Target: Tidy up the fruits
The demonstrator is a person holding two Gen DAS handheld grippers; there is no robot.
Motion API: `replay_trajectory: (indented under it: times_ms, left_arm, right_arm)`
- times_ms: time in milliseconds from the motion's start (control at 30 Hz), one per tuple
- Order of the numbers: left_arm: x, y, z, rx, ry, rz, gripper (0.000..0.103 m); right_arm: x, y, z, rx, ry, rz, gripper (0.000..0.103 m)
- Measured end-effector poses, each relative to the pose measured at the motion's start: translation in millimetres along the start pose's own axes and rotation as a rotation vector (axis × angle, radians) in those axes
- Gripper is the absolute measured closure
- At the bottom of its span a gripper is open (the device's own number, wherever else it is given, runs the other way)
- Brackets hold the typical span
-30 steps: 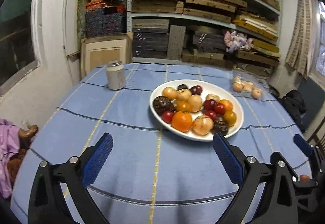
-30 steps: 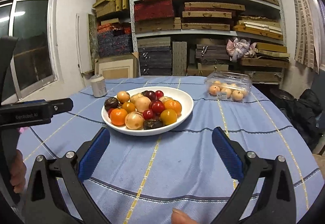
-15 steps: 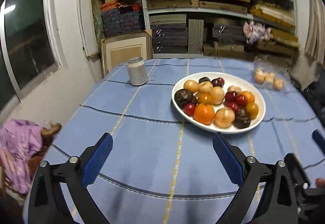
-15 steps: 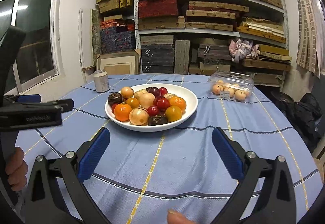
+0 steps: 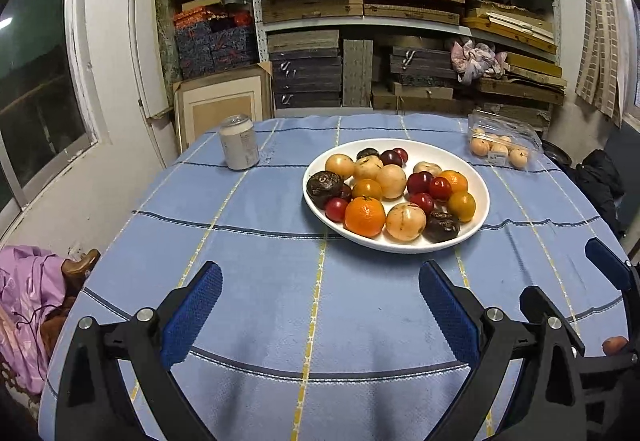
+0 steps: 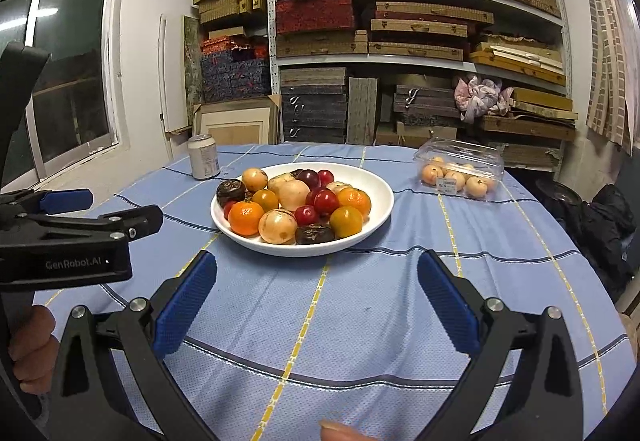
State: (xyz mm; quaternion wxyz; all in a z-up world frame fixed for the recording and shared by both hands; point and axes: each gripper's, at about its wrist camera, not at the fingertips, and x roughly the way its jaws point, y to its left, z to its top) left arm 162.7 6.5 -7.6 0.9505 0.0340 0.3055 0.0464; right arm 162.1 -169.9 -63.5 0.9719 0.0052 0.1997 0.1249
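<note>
A white plate (image 5: 478,177) sits on the desk (image 5: 280,305) toward the far middle, heaped with fruits (image 5: 394,191): a bright orange (image 5: 364,216) at the near rim, pale tan round fruits, several glossy dark-red ones, small yellow-orange ones and a few wrinkled dark-brown ones, all packed touching one another. To the right of the plate and near the far right edge lies a clear plastic box (image 5: 502,137) with more pale fruits inside. A drink can (image 5: 239,142) stands upright at the far left, well apart from the plate.

The left tool (image 5: 320,313) hangs over the near part of the blue striped cloth, its blue-padded jaws spread wide with nothing between them. The right tool (image 6: 318,305) is likewise spread and empty, low over the near cloth, with the left tool beside it at the left edge of its view, gripped by a hand (image 6: 30,349).

Between both tools and the plate the cloth lies bare. The desk's rounded edge falls away on the left toward a wall with a window (image 6: 68,81) and on the right toward a dark bundle (image 6: 608,225); loaded shelves (image 5: 400,21) stand behind the far edge.
</note>
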Motion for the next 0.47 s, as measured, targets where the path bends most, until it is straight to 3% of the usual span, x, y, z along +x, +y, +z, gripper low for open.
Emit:
replay_trajectory:
  times_ms: [200, 467]
  left_arm:
    - [1.2, -2.9, 0.1, 0.004, 0.011, -0.040, 0.004]
    - [2.8, -4.5, -2.0, 0.006, 0.022, -0.027, 0.004]
  right_arm:
    - [-1.4, -2.5, 0.8, 0.021, -0.002, 0.011, 0.004]
    - [-3.4, -8.3, 3.9, 0.051, -0.003, 0.032, 0.004]
